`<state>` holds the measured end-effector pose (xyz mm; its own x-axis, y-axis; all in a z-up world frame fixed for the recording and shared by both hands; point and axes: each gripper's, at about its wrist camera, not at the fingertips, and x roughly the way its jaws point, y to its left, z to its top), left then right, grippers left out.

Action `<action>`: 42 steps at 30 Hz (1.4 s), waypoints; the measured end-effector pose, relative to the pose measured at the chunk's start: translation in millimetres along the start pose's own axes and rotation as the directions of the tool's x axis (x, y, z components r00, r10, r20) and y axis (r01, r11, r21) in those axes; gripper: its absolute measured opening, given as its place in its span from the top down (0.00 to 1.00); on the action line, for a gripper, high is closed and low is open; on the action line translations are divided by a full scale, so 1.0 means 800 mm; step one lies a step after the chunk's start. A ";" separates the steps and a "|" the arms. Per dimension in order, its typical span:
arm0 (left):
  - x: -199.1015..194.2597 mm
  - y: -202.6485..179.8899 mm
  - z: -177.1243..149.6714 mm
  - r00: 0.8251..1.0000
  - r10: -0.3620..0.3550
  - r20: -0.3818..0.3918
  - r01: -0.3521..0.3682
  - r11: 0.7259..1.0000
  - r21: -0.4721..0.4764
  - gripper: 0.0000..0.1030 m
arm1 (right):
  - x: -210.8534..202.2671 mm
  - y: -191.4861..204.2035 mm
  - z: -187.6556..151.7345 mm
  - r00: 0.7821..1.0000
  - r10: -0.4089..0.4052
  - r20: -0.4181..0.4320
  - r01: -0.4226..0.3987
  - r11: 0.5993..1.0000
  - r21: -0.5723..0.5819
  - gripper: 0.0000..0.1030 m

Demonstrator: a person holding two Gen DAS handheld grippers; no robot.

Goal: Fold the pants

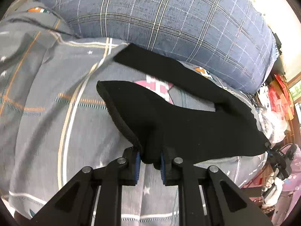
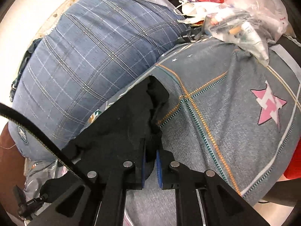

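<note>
The black pants (image 1: 188, 124) hang lifted over the grey patterned bed sheet (image 1: 47, 98). Their two legs trail away toward the blue plaid pillow (image 1: 169, 18). My left gripper (image 1: 149, 159) is shut on the waistband edge of the pants, with cloth bunched between its blue pads. In the right wrist view my right gripper (image 2: 150, 162) is shut on another part of the black pants (image 2: 120, 122), which drape to the left over the sheet (image 2: 225, 122). The other gripper shows small at the lower left edge (image 2: 28, 203).
The blue plaid pillow (image 2: 90, 60) lies along the far side of the bed. Plastic bags with clutter (image 2: 240, 17) sit at the bed's far right corner. More bags and red items (image 1: 278, 101) stand beside the bed. A pink star print (image 2: 269, 103) marks the sheet.
</note>
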<state>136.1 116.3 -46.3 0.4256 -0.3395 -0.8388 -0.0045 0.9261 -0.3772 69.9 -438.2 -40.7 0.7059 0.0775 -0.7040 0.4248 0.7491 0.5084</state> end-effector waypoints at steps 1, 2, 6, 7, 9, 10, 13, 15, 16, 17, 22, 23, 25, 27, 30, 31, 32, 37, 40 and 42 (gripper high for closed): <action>0.000 0.001 -0.006 1.000 -0.003 -0.004 0.003 1.000 -0.006 0.84 | -0.001 -0.002 0.001 1.000 -0.001 0.002 0.001 1.000 0.005 0.91; 0.003 0.004 -0.013 1.000 -0.007 -0.011 0.007 1.000 -0.013 0.84 | -0.004 -0.007 -0.001 1.000 -0.004 0.006 0.004 1.000 0.012 0.94; 0.033 0.023 -0.035 0.997 0.017 -0.069 -0.020 0.999 -0.042 0.77 | -0.003 -0.033 -0.011 1.000 -0.006 -0.010 0.007 0.997 0.070 0.94; 0.043 0.032 -0.042 0.996 0.023 -0.091 -0.028 0.998 -0.054 0.74 | 0.003 -0.039 -0.014 0.999 -0.022 -0.022 0.024 0.997 0.079 0.94; 0.051 0.048 -0.050 0.995 0.003 -0.103 -0.011 0.997 -0.080 0.71 | 0.017 -0.045 -0.019 0.996 -0.067 -0.054 0.071 0.994 0.077 0.93; 0.046 0.055 -0.052 0.996 -0.032 -0.085 0.024 0.995 -0.094 0.68 | 0.022 -0.047 -0.023 0.991 -0.115 -0.062 0.119 0.991 0.065 0.91; 0.022 0.071 -0.052 0.999 0.004 -0.043 -0.008 0.996 -0.087 0.64 | 0.020 -0.050 -0.026 0.983 -0.181 -0.036 0.183 0.982 0.049 0.85; 0.002 0.077 -0.047 0.997 0.080 0.005 -0.080 0.995 -0.052 0.64 | 0.010 -0.051 -0.026 0.979 -0.206 -0.007 0.206 0.978 0.036 0.81; -0.005 0.078 -0.048 0.994 0.106 0.023 -0.105 0.994 -0.039 0.64 | 0.005 -0.047 -0.025 0.976 -0.216 0.013 0.216 0.976 0.017 0.77; -0.012 0.078 -0.046 0.991 0.126 0.042 -0.125 0.992 -0.029 0.64 | 0.002 -0.044 -0.024 0.975 -0.220 0.026 0.220 0.975 0.000 0.72; -0.028 0.069 -0.017 0.987 0.124 0.098 -0.125 0.992 -0.003 0.49 | 0.000 0.011 -0.025 0.986 -0.159 0.057 0.165 0.979 -0.118 0.42; -0.025 0.065 -0.007 0.987 0.124 0.098 -0.125 0.992 0.004 0.47 | 0.008 0.022 -0.022 0.990 -0.136 0.038 0.140 0.981 -0.134 0.42; -0.015 0.054 0.016 0.989 0.117 0.089 -0.118 0.993 0.011 0.46 | 0.030 0.048 -0.017 0.996 -0.086 -0.011 0.083 0.983 -0.167 0.42; -0.003 0.041 0.044 0.992 0.096 0.077 -0.098 0.995 0.029 0.46 | 0.046 0.065 -0.009 0.998 -0.056 -0.042 0.048 0.982 -0.180 0.42; 0.016 0.028 0.085 0.994 0.086 0.073 -0.091 0.994 0.056 0.46 | 0.072 0.087 0.013 0.997 -0.023 -0.077 0.006 0.979 -0.203 0.42; 0.024 0.025 0.100 0.993 0.088 0.074 -0.093 0.994 0.062 0.46 | 0.078 0.093 0.018 0.996 -0.030 -0.079 0.012 0.975 -0.221 0.41; 0.034 0.023 0.115 0.993 0.091 0.073 -0.096 0.993 0.065 0.46 | 0.088 0.099 0.028 0.996 -0.042 -0.080 0.021 0.969 -0.247 0.41; 0.102 0.020 0.192 0.994 0.105 0.010 -0.105 0.992 0.074 0.46 | 0.138 0.122 0.074 0.989 -0.065 -0.134 0.017 0.944 -0.330 0.39; 0.148 0.022 0.229 0.993 0.113 -0.034 -0.110 0.991 0.079 0.46 | 0.167 0.130 0.095 0.983 -0.063 -0.174 -0.001 0.940 -0.342 0.39; 0.176 0.025 0.250 0.991 0.124 -0.055 -0.119 0.990 0.081 0.46 | 0.185 0.133 0.105 0.979 -0.062 -0.193 -0.009 0.939 -0.345 0.39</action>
<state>377.0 119.4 -93.6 0.3711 -0.2305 -0.8996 0.0177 0.9703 -0.2413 267.4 -402.4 -49.1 0.5554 0.1569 -0.8166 0.1972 0.9292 0.3126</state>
